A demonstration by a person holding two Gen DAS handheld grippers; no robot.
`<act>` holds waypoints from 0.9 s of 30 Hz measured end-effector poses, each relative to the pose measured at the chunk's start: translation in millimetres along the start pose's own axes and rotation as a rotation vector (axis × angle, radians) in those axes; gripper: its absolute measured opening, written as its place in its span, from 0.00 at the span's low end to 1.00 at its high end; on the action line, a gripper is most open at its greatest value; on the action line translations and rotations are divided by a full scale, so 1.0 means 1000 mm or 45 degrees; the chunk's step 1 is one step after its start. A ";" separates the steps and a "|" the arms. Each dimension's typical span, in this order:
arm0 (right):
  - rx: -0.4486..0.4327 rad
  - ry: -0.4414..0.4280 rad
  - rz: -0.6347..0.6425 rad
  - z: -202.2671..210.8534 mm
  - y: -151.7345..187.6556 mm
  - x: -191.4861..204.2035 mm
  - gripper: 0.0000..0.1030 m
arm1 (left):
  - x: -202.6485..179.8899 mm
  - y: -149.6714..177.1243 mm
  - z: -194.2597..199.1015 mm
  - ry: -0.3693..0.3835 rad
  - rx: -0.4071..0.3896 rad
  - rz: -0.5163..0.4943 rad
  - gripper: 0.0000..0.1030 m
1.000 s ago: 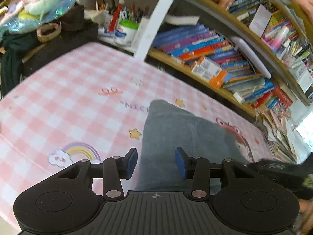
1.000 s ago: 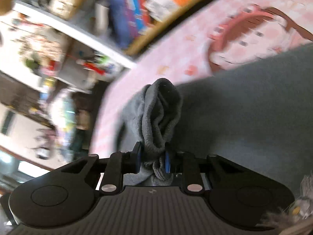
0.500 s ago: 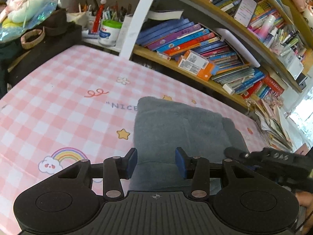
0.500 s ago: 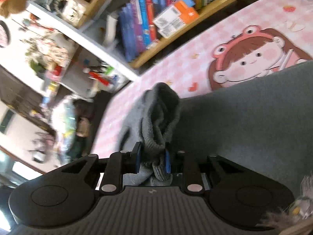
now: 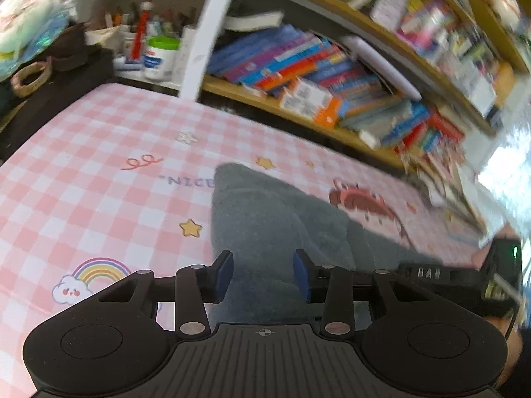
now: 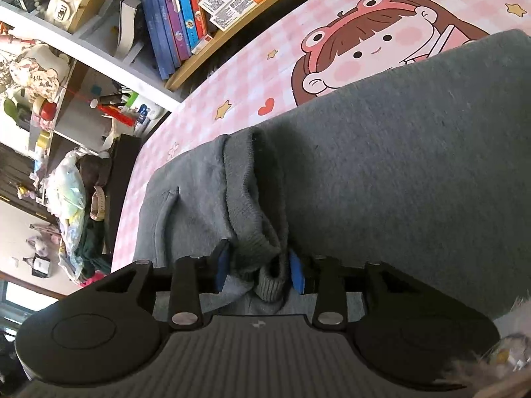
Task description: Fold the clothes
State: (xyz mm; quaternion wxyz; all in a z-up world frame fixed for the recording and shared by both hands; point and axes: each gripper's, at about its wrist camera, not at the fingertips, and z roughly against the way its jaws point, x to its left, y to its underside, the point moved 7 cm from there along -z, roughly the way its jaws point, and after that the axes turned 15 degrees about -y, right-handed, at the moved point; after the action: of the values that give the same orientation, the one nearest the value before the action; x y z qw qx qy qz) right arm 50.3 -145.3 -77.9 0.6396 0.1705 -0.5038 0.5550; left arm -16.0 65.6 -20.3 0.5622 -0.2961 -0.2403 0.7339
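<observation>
The grey garment (image 6: 398,172) lies on the pink checked cloth (image 5: 83,182), partly folded, with more folding left. The right gripper (image 6: 259,267) is opening around the bunched ribbed cuff (image 6: 249,219), and the left gripper (image 5: 263,273) hangs over the fabric, closing, pads not yet pressing. Lots of free cloth lies to the left, but the bookshelf (image 5: 332,99) is near the far edge.

Pink check cloth (image 5: 99,172) w/ cartoons, packed bookshelves (image 5: 332,76) behind, bright window (image 5: 511,172) right.
</observation>
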 end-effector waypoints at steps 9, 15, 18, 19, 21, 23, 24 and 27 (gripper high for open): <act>-0.111 0.021 0.099 0.019 -0.008 0.020 0.19 | -0.010 0.016 -0.028 0.042 0.130 -0.110 0.06; -0.053 0.079 0.073 0.009 -0.001 -0.003 0.31 | -0.010 0.022 -0.038 0.058 0.177 -0.120 0.06; -0.060 0.095 0.084 0.015 0.003 -0.001 0.36 | -0.011 0.020 -0.035 0.062 0.171 -0.123 0.07; -0.061 0.102 0.089 0.017 0.005 0.001 0.38 | -0.011 0.019 -0.034 0.063 0.168 -0.125 0.07; -0.062 0.121 0.124 0.023 0.005 0.007 0.45 | -0.012 0.017 -0.031 0.073 0.158 -0.122 0.08; -0.074 0.132 0.177 0.030 0.005 0.015 0.47 | -0.012 0.013 -0.026 0.109 0.136 -0.106 0.11; -0.083 0.138 0.201 0.035 0.005 0.019 0.48 | -0.014 0.012 -0.023 0.125 0.123 -0.109 0.12; -0.115 0.175 0.237 0.050 0.004 0.023 0.50 | -0.019 0.007 -0.016 0.165 0.085 -0.132 0.12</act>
State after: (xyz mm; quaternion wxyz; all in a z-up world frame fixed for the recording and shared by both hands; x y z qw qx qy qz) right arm 21.3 -170.2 -38.3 0.6254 0.0555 -0.4967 0.5992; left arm -5.4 45.9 -33.3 0.6234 -0.3113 -0.1938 0.6906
